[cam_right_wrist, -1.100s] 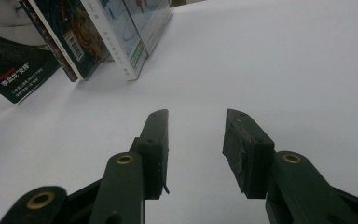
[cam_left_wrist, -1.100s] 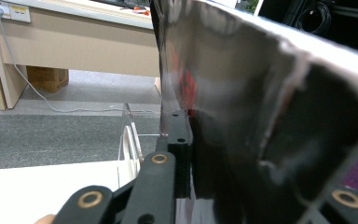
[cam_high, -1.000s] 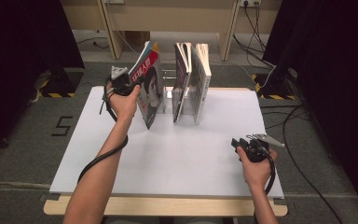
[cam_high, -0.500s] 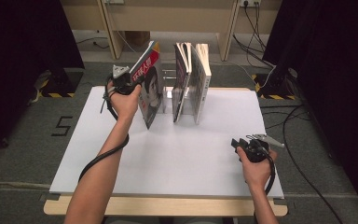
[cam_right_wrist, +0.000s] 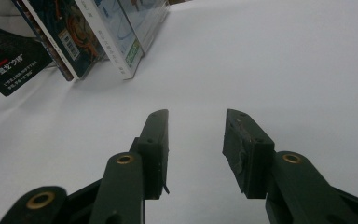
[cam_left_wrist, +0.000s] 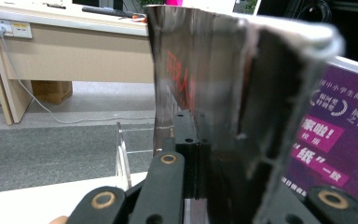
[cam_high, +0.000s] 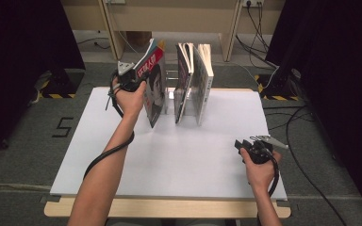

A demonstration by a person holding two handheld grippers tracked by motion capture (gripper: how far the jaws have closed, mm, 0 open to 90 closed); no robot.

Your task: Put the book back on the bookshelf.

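Observation:
A magazine [cam_high: 153, 87] with a red title and a face on its cover stands tilted at the back left of the white board [cam_high: 169, 160]. Its lower corner is at the board's surface. My left gripper [cam_high: 139, 79] is shut on its near edge. In the left gripper view the glossy magazine [cam_left_wrist: 223, 88] is pinched between the black jaws of that gripper [cam_left_wrist: 199, 144]. My right gripper [cam_high: 240, 144] rests at the board's right side, open, with nothing between its fingers [cam_right_wrist: 195, 128].
Two more books [cam_high: 185, 82] [cam_high: 202, 80] stand upright just right of the magazine, near a clear stand [cam_left_wrist: 121, 156]. A purple cover [cam_left_wrist: 335, 135] shows beside the held magazine. Behind the board is a wooden desk [cam_high: 169, 14]; cables lie on the floor at right.
The left hand and the magazine have shifted only slightly. The right hand has stayed where it was.

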